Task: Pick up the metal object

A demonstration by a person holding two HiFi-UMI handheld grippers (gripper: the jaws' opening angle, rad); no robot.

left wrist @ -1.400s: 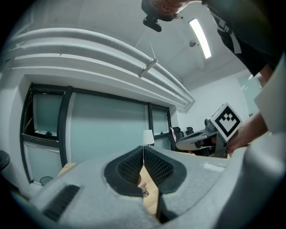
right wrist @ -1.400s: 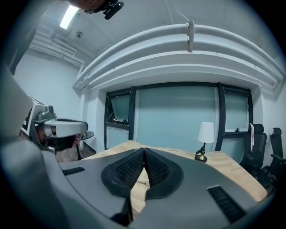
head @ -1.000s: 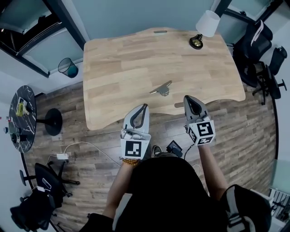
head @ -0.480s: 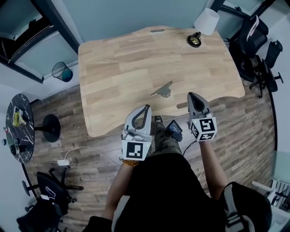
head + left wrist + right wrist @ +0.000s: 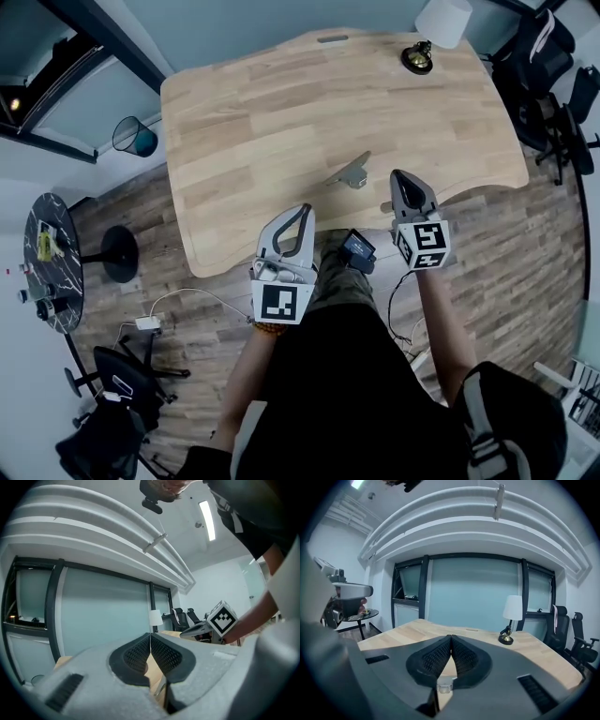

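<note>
The metal object (image 5: 349,173) is small, grey and shiny. It has a thin flat strip and a short blocky bit at one end, and it lies slanted. It sits on the wooden bench (image 5: 253,122), close to the front edge and a little right of the middle.

Our right gripper (image 5: 401,176) is near it, on its right side, with its tip over the front edge. It does not touch the object. Our left gripper (image 5: 302,210) is at the front edge too, off to the object's left and farther from it. Both grippers are closed, pads pressed together, with nothing held in them.

A second ago the right gripper's tip was lower in the head view than the object. Now it is level with it and a little closer. Both grippers have stayed closed.
</note>
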